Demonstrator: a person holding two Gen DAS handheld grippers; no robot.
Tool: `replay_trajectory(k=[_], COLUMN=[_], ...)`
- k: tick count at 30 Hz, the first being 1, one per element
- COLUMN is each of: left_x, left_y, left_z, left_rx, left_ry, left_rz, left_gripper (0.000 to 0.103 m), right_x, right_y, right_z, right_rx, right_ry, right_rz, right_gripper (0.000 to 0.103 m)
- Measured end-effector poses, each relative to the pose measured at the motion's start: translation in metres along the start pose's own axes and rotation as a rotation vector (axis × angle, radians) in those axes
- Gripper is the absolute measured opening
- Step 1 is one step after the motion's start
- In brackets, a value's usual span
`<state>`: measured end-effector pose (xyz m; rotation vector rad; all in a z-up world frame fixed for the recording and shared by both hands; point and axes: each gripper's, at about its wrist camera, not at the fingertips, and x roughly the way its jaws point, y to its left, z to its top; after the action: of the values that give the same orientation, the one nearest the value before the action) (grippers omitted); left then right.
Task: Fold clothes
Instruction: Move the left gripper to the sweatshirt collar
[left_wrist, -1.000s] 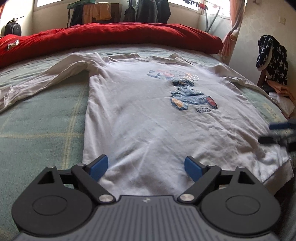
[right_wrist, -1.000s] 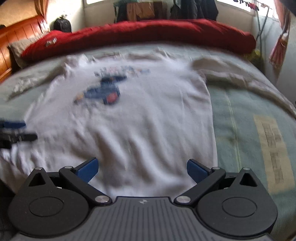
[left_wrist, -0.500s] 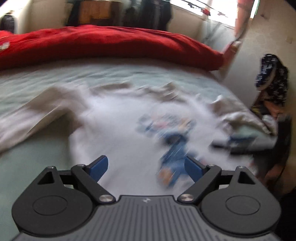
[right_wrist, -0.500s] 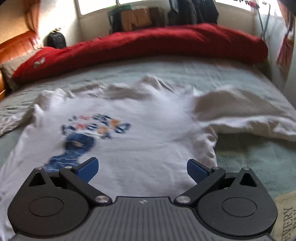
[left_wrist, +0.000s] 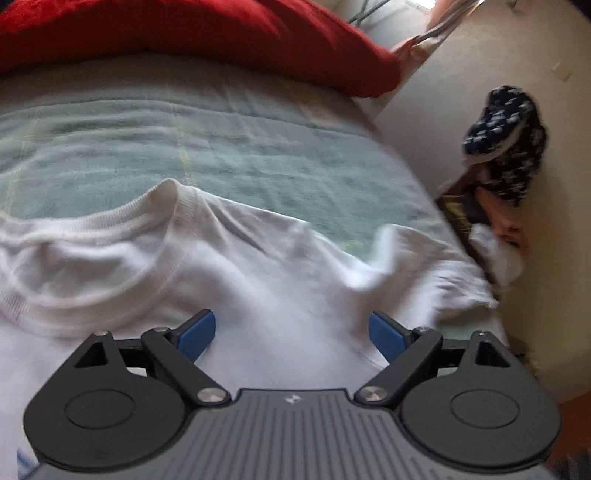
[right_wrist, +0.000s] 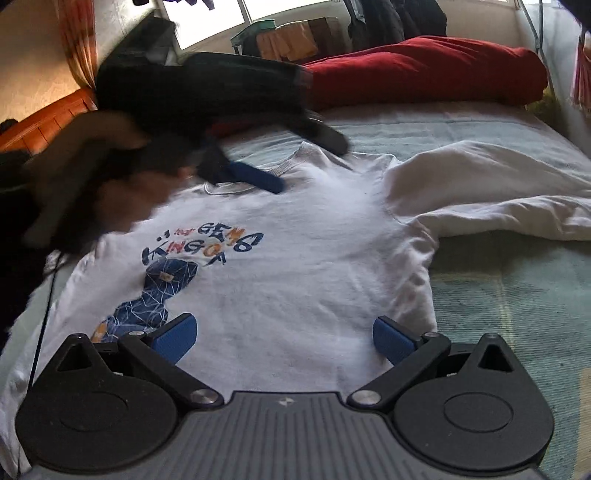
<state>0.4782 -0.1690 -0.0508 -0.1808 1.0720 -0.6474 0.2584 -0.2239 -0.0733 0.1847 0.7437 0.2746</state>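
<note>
A white long-sleeved shirt (right_wrist: 295, 266) is spread flat, print side up, on the green bed cover (right_wrist: 517, 295). The left hand-held gripper (left_wrist: 291, 332) is held above the shoulder, just right of the ribbed collar (left_wrist: 173, 206), its blue pads wide apart with nothing clamped. The right hand-held gripper (right_wrist: 284, 338) is poised over the shirt's body, jaws likewise spread and empty. A red duvet (right_wrist: 424, 70) is seen beyond.

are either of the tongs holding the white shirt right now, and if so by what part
Nothing is held. The left tongs stand open above the white shirt near its collar, and the right tongs stand open over its lower body; no cloth sits between either pair's pads.
</note>
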Motion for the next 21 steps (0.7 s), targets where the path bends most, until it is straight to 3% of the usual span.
replay_trajectory(k=[9,15,18,21], left_x=[0.037,-0.007,-0.026,-0.019], left_y=[0.001,-0.018,-0.013,0.005], left_z=[0.04,0.033,0.024,0.018], left_rx=[0.012,0.112,0.127,0.094], left_ry=[-0.109,-0.136,-0.097,-0.05], left_rz=[0.07,0.093,0.147,0.188], left_gripper=[0.091,0.092,0.092,0.092], right_x=[0.002,0.0,0.0,0.0], right_y=[0.005,0.005,0.005,0.006], right_z=[-0.001,0.0,0.0,0.0], right_rx=[-0.048,-0.043,-0.033,-0.038], right_ry=[0.003,0.009,0.016,0.019], right_rz=[-0.028,-0.032,-0.035,-0.046], right_gripper=[0.103,0.103,0.103,0.103])
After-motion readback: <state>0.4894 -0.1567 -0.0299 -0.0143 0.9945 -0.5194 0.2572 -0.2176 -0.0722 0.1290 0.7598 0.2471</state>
